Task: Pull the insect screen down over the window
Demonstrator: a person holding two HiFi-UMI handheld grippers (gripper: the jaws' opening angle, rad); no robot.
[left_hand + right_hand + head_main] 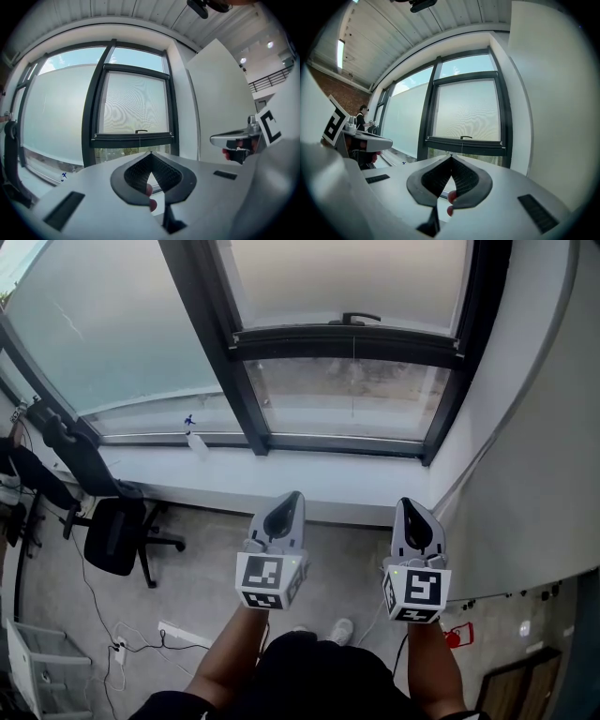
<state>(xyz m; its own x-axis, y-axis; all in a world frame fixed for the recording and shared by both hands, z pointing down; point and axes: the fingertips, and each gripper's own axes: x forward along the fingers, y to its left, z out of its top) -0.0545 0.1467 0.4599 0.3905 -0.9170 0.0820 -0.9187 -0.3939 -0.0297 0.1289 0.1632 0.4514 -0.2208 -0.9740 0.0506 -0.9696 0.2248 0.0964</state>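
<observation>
Holds the left gripper [292, 498] level at centre left of the head view, jaws pressed together on nothing. Holds the right gripper [411, 507] beside it at centre right, apart, jaws likewise closed and empty. Reaches both bare forearms [230, 652] up from the lower edge, marker cubes [270, 579] facing the camera

Left of centre in the head view: black office chair [114, 532] on grey floor [206, 559]. Further up, on the white sill [309, 486]: clear spray bottle [197, 446] with blue top. Lower left: white power strip [183, 634] with cables, wire basket [33, 667].
</observation>
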